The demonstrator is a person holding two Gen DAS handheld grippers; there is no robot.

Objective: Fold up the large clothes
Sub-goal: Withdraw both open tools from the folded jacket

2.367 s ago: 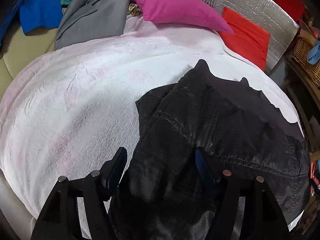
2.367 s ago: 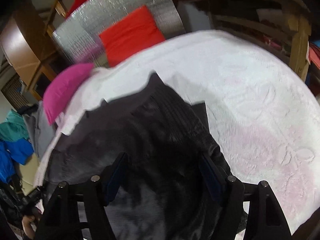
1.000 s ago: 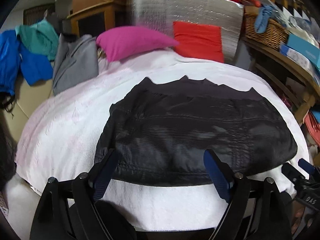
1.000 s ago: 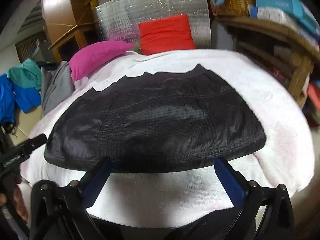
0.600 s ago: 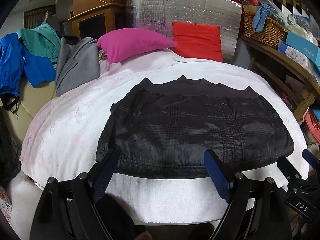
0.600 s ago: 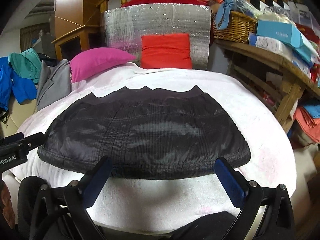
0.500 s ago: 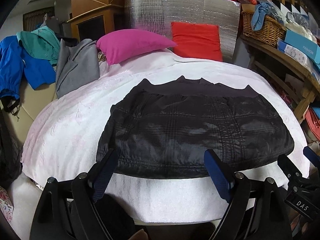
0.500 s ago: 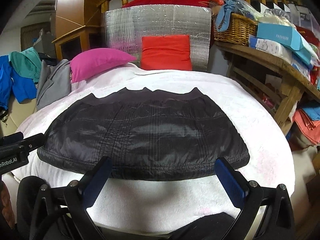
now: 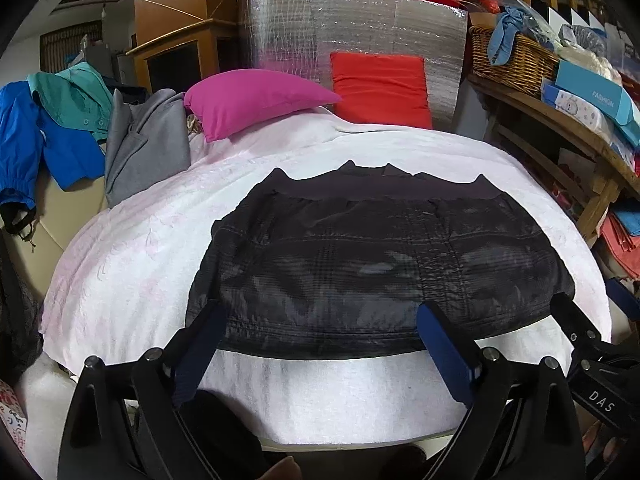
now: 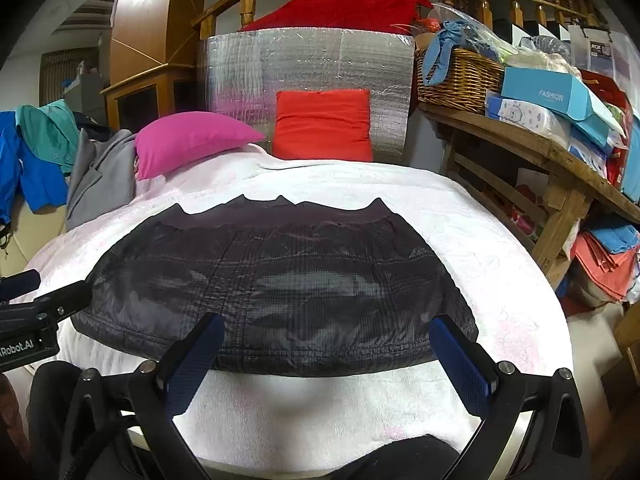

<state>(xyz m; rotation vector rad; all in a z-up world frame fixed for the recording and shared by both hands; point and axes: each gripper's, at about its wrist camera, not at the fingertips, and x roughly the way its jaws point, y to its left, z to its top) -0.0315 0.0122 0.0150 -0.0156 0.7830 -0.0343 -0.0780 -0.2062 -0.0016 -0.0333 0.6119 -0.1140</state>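
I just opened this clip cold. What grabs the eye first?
A dark folded garment lies flat across the middle of the white blanket. Behind it, a magenta pillow sits left of a red cushion that leans on a silver foil panel. Both grippers hang open near the garment's front edge.

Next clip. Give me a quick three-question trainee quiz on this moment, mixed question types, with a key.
1. True or false: the left gripper and right gripper are both open and hold nothing.
2. What lies directly behind the black garment on the white blanket?
A. the wicker basket
B. the pink pillow and red cushion
C. the blue box
3. Fill in: the grey garment lies to the ___ of the pink pillow.

Key:
1. True; both sets of fingers are spread, short of the garment's near hem.
2. B
3. left
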